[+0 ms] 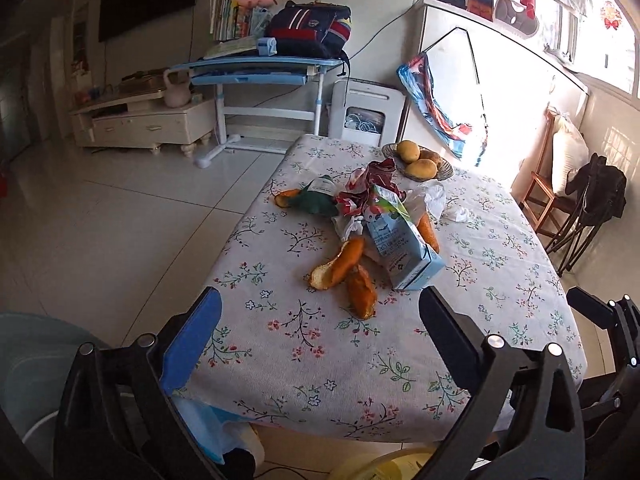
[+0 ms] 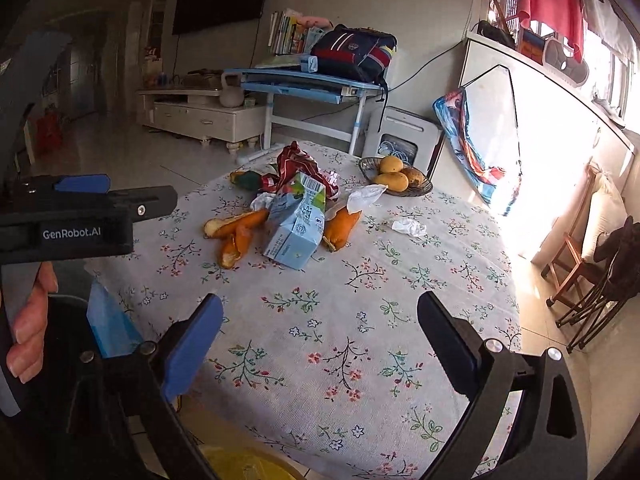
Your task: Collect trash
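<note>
A pile of trash lies mid-table on the flowered cloth (image 1: 320, 360): a crushed blue-and-green milk carton (image 1: 404, 252) (image 2: 296, 228), orange peels (image 1: 340, 266) (image 2: 236, 224), a crumpled red wrapper (image 1: 372, 184) (image 2: 296, 166), a green packet (image 1: 316, 200) and white tissues (image 1: 460, 213) (image 2: 409, 226). My left gripper (image 1: 319, 294) hovers over the near part of the table, open and empty, just short of the peels. Beside it my right gripper (image 2: 320, 300) is open too, with nothing between its fingers. A hand (image 2: 28, 320) holds the left gripper (image 2: 132, 194), seen at the left.
A wire bowl (image 1: 446, 172) (image 2: 424, 190) of mangoes stands at the table's far side. Something yellow (image 1: 380, 468) (image 2: 240, 464) and a blue bag (image 2: 108, 328) sit below the near table edge. A wooden chair (image 1: 540, 208) and a dark folding one (image 1: 580, 232) stand to the right.
</note>
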Motion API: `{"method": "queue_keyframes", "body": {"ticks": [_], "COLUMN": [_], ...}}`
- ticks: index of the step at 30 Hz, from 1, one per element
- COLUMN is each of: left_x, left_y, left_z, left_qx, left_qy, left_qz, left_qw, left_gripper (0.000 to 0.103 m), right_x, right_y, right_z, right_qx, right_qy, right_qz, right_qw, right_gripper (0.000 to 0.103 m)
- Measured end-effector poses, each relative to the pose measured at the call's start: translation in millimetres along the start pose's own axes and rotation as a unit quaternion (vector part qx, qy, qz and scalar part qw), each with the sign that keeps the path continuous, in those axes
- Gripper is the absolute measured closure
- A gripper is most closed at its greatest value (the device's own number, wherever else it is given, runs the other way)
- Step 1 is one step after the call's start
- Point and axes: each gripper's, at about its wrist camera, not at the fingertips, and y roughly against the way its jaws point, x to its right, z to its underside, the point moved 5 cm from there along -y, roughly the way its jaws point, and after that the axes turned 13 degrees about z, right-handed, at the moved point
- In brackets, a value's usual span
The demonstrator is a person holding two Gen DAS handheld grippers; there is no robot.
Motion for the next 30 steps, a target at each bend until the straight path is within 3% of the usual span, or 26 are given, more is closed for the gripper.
{"method": "queue_keyframes", "body": {"ticks": [17,30], "left_x": [-20,-17], "left_y": [-4,-8], "left_z": [1,2], "left_qx": [-0.008,-0.012], "left_qy": [0.061,0.057], "left_qz": [0.012,0.009], "left_qw": [0.9980,0.9983], "left_gripper": [0.007,0.007], "right_x": [-23,-29], "right_y": [0,1], "right_z": [0,-2], "right_qx": [-0.010,-0.008], "right_qy": [0.039,0.048], "right_qz": [-0.012,-0.018], "right_qw": [0.999,0.999], "right_gripper": [0.009,0.009]}}
